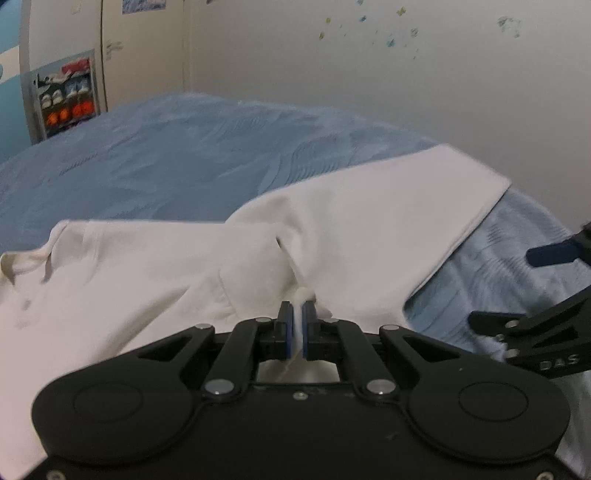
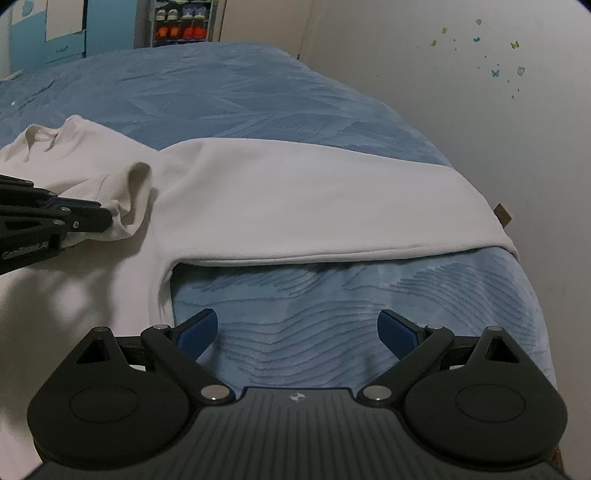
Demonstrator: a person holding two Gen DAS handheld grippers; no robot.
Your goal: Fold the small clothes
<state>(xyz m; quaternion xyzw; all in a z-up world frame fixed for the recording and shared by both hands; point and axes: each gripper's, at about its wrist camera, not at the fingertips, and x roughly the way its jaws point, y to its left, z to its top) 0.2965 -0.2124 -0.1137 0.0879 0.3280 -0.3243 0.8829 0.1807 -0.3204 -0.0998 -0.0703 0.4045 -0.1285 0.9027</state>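
A white long-sleeved shirt (image 1: 147,266) (image 2: 295,206) lies spread on a blue bedspread (image 1: 177,155) (image 2: 295,321). Its collar (image 1: 26,258) (image 2: 40,134) is at the left, and one sleeve reaches out to the right toward the bed's edge. My left gripper (image 1: 297,314) is shut on a pinched fold of the shirt near the armpit; in the right wrist view it (image 2: 107,219) enters from the left with bunched cloth at its tips. My right gripper (image 2: 297,328) is open above bare bedspread, just in front of the sleeve's hem, holding nothing. It (image 1: 532,288) shows at the right edge of the left wrist view.
A pale wall (image 2: 480,147) with small butterfly stickers (image 2: 495,72) runs close along the bed's right side. A shelf with shoes (image 1: 66,99) (image 2: 181,22) stands beyond the far end of the bed. A small brown thing (image 2: 503,214) sits at the bed's edge by the wall.
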